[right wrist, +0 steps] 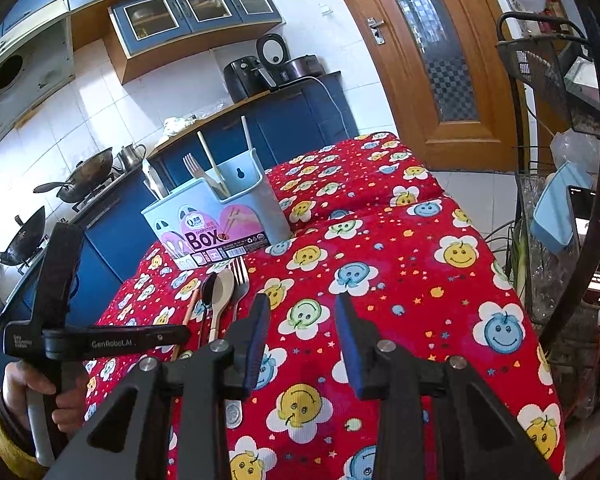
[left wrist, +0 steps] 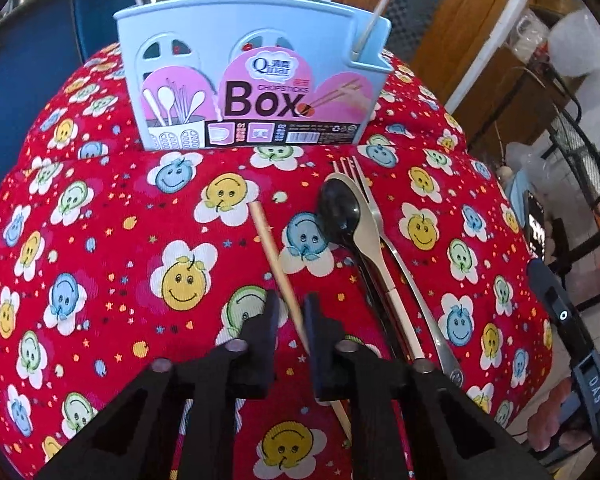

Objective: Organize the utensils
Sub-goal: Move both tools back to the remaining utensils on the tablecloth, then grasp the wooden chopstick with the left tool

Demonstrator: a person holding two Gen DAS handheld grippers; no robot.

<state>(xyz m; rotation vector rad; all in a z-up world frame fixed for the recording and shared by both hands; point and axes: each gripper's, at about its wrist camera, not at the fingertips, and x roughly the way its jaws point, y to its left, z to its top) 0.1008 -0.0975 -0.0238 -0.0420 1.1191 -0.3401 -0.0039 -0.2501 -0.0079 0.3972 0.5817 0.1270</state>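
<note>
Between the black jaws of the left gripper (left wrist: 291, 312) we see a slim, pale wooden chopstick (left wrist: 274, 258) lying on the cloth; the jaws stand narrowly apart on either side of it, and we cannot tell whether they press it. Just right of these jaws lie three utensils side by side, touching: a glossy black spoon (left wrist: 340, 210), a matte cream spoon (left wrist: 374, 248) with a jointed handle, and a polished metal fork (left wrist: 380, 216) whose handle end bears a round stamp. Ahead of the jaws stands a pale blue plastic utensil holder (left wrist: 252, 40), smooth-walled with oval cut-outs. Its pink label reads "Qinai", "CHOPSTICKS" and "Box". From the right wrist view, the holder (right wrist: 244, 188) already contains chopsticks, a fork and a white utensil. All rests on a ribbed red tablecloth (left wrist: 112, 184) printed with smiling flower faces in yellow, blue and green. We see the right gripper (right wrist: 302, 318) with jaws wide apart and nothing between them, over bare cloth. To its left, the left gripper's body reads "GenRobot.AI".
</note>
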